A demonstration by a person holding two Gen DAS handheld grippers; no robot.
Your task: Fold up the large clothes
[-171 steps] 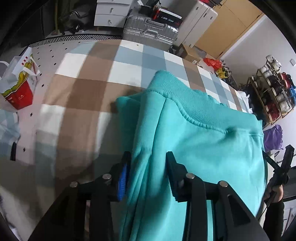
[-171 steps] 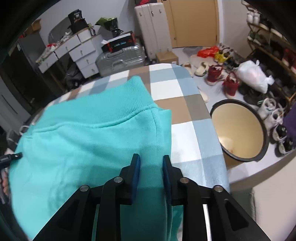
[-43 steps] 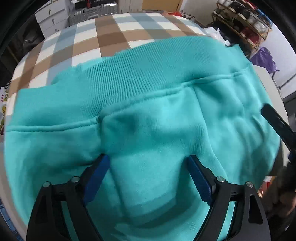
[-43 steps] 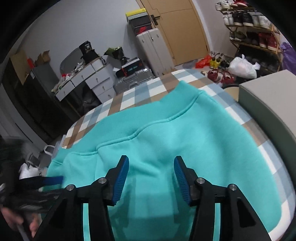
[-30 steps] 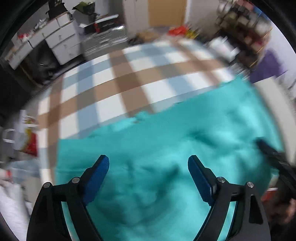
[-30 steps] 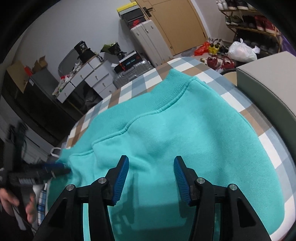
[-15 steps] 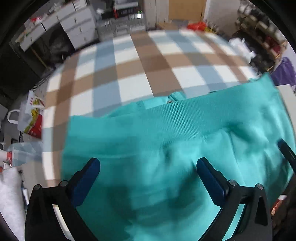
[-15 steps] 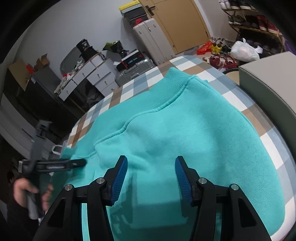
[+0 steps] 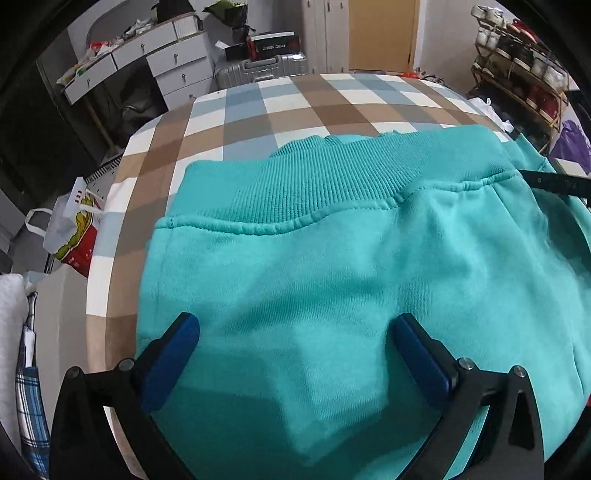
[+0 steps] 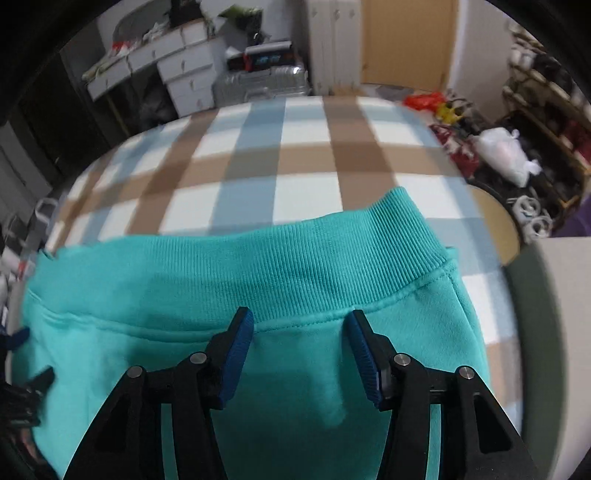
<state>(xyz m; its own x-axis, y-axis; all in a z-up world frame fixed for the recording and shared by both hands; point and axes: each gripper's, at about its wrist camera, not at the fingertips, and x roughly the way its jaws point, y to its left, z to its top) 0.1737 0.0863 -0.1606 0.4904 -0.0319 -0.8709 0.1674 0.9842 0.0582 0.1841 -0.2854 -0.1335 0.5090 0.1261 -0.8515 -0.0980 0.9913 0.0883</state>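
Note:
A teal sweatshirt (image 9: 332, 258) lies folded on the checked table cover (image 9: 280, 110), its ribbed hem (image 9: 314, 177) at the far side. My left gripper (image 9: 295, 332) is wide open and empty above the near part of the garment. My right gripper (image 10: 301, 328) is open and empty, its blue pads (image 10: 236, 354) just short of the ribbed hem (image 10: 295, 254). A finger of the right gripper shows at the right edge of the left wrist view (image 9: 554, 181). The sweatshirt also fills the lower half of the right wrist view (image 10: 295, 406).
Beyond the table stand white drawers (image 9: 159, 62), a silver suitcase (image 9: 258, 68) and a door (image 9: 380, 33). A shoe rack (image 9: 524, 55) is at the right. A red and yellow bag (image 9: 77, 236) hangs left of the table. A grey box (image 10: 554, 314) sits right.
Both grippers let go of the sweatshirt and opened. The garment now lies flat with its hem far. The right gripper swung to face the hem straight on; the left pulled back.

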